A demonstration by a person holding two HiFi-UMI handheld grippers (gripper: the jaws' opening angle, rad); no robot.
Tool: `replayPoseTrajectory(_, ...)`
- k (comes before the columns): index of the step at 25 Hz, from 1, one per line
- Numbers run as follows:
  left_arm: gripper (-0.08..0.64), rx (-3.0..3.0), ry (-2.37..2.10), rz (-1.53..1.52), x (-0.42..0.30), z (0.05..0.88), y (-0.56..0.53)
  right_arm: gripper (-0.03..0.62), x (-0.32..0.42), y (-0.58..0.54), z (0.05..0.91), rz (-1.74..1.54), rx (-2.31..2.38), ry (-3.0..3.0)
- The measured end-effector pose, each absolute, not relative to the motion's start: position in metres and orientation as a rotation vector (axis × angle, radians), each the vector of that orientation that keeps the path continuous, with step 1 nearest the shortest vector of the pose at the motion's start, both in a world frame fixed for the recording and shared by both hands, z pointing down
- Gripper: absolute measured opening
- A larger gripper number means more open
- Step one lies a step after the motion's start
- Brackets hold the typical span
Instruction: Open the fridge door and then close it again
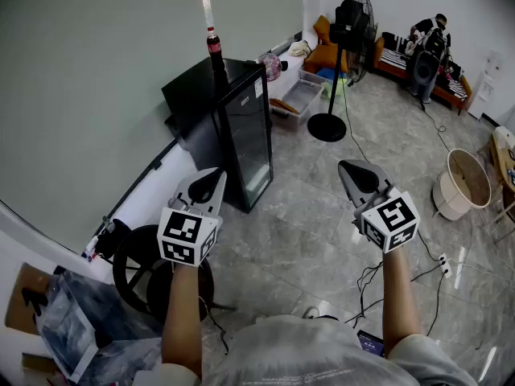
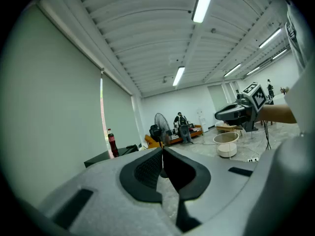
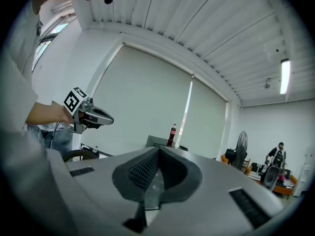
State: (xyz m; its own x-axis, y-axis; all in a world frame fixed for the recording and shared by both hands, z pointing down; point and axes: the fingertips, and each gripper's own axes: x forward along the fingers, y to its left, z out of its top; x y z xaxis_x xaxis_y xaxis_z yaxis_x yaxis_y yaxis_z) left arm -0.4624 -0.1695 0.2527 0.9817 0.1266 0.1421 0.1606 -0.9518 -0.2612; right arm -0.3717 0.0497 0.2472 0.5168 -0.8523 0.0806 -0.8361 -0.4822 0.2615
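A small black fridge (image 1: 241,131) with a glass door stands by the wall, its door closed. A cola bottle (image 1: 214,45) stands on top of it. My left gripper (image 1: 216,175) is shut and empty, held in the air short of the fridge's near corner. My right gripper (image 1: 352,170) is also shut and empty, well to the right of the fridge over the floor. In the left gripper view the shut jaws (image 2: 162,154) point past the fridge (image 2: 110,156) and the bottle (image 2: 111,141). In the right gripper view the shut jaws (image 3: 158,151) point at the fridge top (image 3: 165,142), with the bottle (image 3: 173,134) on it.
A standing fan (image 1: 346,30) is beyond the fridge, with a plastic tray (image 1: 298,96) near the wall. A round bucket (image 1: 463,183) sits at the right and cables (image 1: 378,284) run across the tiled floor. A wheel (image 1: 141,268) and bags lie at the left. A person (image 1: 426,43) is at the far sofa.
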Motion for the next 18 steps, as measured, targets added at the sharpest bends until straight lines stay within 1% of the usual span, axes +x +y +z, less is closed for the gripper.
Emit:
replayPoseTrajectory(13, 0.012, -2.858, -0.238, -0.241, -0.447, 0.268, -0.161, -0.002, -0.352, 0.053, 0.248, -0.083, 2.543, -1.447)
replayPoseTrajectory(14, 0.012, -2.865, -0.233, -0.245, -0.446, 0.269, -0.161, 0.015, -0.351, 0.053, 0.25, -0.069, 2.541, -1.466)
replayPoseTrajectory(16, 0.02, -2.875, -0.235, -0.257, -0.445, 0.272, -0.16, 0.092, -0.352, 0.05, 0.256, -0.026, 2.517, -1.526)
replayPoseTrajectory(17, 0.068, -2.876, -0.239, -0.265, -0.444, 0.274, -0.158, 0.126, -0.352, 0.049, 0.259, -0.009, 2.497, -1.55)
replayPoseTrajectory(18, 0.135, -2.875, -0.244, -0.276, -0.442, 0.275, -0.156, 0.147, -0.353, 0.048, 0.261, -0.001, 2.474, -1.562)
